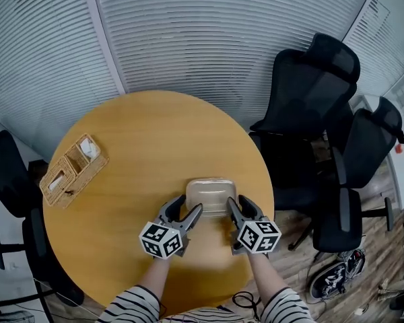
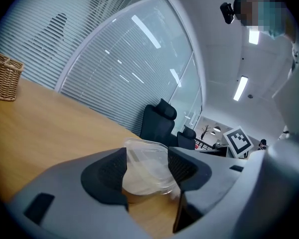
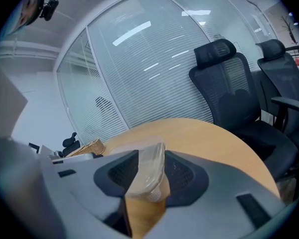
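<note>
Jaws of left gripper (image 1: pixel 192 203) and right gripper (image 1: pixel 235 200) each pinch a near corner of the clear plastic container (image 1: pixel 212 189), lying just ahead between them on the round table (image 1: pixel 148 140), equally near both.

Both forearms, in striped sleeves (image 1: pixel 131 305), reach forward side by side. The left gripper (image 1: pixel 191 203) and right gripper (image 1: pixel 236 202) angle inward toward each other, level, each with its jaws pressed onto the near edge of the clear container (image 1: pixel 212 188).
</note>
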